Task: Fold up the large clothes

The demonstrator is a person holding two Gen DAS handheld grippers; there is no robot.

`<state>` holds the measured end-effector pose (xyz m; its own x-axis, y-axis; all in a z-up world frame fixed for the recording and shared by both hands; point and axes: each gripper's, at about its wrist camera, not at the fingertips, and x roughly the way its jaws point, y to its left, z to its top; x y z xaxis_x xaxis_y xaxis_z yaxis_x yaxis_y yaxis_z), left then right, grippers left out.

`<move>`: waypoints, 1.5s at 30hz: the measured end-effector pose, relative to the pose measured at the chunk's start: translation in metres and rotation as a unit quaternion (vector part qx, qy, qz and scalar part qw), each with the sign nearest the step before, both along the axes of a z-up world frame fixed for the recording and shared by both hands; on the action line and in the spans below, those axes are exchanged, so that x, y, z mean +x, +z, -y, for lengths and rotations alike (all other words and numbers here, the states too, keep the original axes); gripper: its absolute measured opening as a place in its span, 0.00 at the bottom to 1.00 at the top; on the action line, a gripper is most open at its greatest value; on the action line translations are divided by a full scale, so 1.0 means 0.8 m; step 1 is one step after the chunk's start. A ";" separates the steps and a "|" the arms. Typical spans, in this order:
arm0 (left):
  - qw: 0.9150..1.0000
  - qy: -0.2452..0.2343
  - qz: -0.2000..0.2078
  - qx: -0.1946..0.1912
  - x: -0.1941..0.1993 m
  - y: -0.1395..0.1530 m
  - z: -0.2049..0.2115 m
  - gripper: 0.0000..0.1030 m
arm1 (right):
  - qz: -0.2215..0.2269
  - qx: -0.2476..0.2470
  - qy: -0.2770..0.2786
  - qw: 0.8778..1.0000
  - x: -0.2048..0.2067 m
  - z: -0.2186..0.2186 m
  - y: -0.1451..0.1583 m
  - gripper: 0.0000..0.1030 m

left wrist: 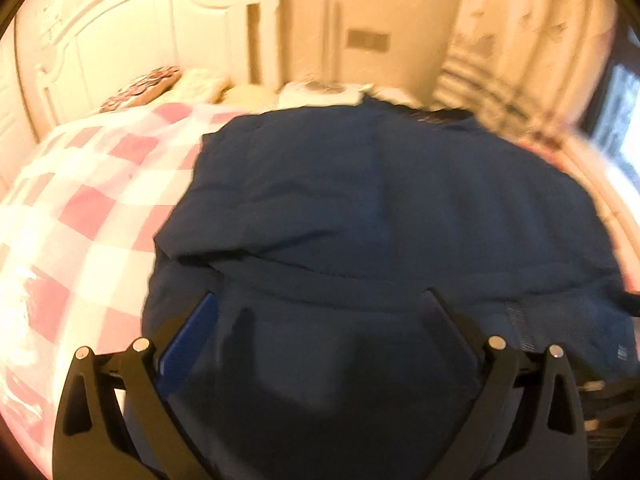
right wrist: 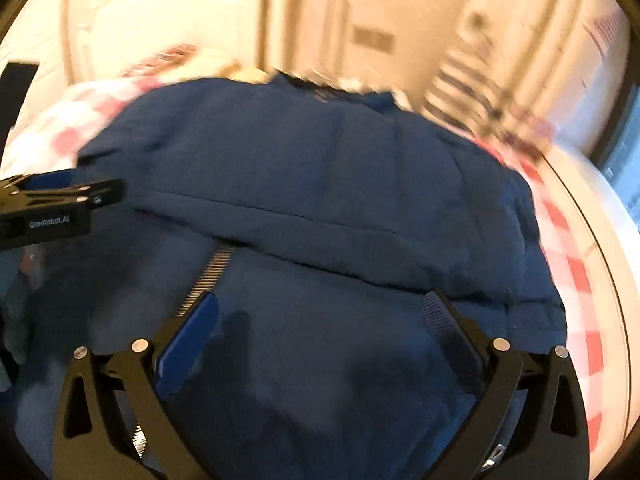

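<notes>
A large navy padded jacket (left wrist: 380,200) lies spread on the bed, its lower part folded up over the body so a fold edge runs across it. It also fills the right wrist view (right wrist: 320,168), where its metal zipper (right wrist: 208,276) shows. My left gripper (left wrist: 320,300) hovers open just above the near part of the jacket, nothing between its fingers. My right gripper (right wrist: 320,300) is open too, above the jacket near the zipper. The left gripper shows from the side at the left edge of the right wrist view (right wrist: 100,194).
The bed has a pink and white checked cover (left wrist: 92,208). Pillows (left wrist: 144,86) lie by the white headboard (left wrist: 120,32). Curtains (left wrist: 520,40) and a window (left wrist: 616,120) are at the right. The bed's right edge (right wrist: 592,240) runs close by the jacket.
</notes>
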<state>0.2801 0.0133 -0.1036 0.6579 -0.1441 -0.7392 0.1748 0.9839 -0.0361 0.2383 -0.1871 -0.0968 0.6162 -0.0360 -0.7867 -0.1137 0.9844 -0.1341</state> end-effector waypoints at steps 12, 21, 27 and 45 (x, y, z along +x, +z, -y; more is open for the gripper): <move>0.997 0.054 -0.011 0.046 -0.020 -0.007 -0.045 0.98 | -0.004 0.019 -0.067 0.998 -0.025 0.082 0.008 0.95; 0.993 0.101 -0.059 0.011 -0.011 -0.036 -0.109 0.98 | -0.030 0.091 -0.160 0.983 -0.051 0.178 -0.019 0.96; 0.996 0.069 0.047 0.021 -0.072 0.015 -0.073 0.98 | 0.036 0.041 -0.104 0.993 -0.080 0.121 0.022 0.95; 0.997 -0.006 -0.003 0.081 -0.128 -0.015 -0.024 0.98 | 0.004 0.032 -0.067 0.997 -0.126 0.106 0.005 0.95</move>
